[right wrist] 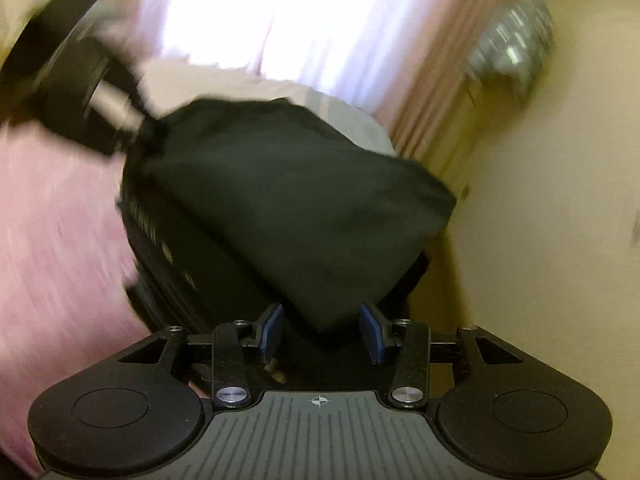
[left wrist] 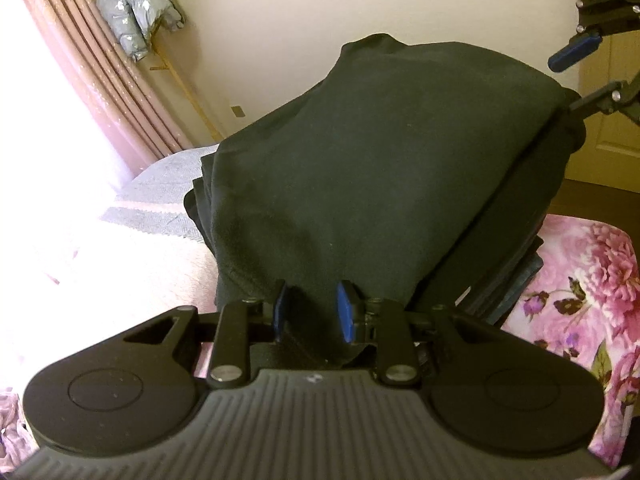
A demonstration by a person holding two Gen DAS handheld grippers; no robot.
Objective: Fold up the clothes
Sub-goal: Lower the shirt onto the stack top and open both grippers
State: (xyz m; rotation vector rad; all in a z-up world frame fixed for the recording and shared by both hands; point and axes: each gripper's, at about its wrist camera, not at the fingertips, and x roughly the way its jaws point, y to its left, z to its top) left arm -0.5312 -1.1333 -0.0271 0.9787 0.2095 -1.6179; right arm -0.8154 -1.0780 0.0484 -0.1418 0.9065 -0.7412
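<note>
Black fabric of a dark garment (left wrist: 360, 152) fills the centre of both frames, stretched between my two hand-held grippers above a bed (left wrist: 152, 216). My left hand-held gripper (left wrist: 314, 310) pinches one corner at bottom centre; my right hand-held gripper (right wrist: 322, 330) clamps the other. Its long edge runs from lower centre to upper right in the left view. A floral blanket (left wrist: 592, 280) lies lower right, curtains (left wrist: 100, 68) upper left.
</note>
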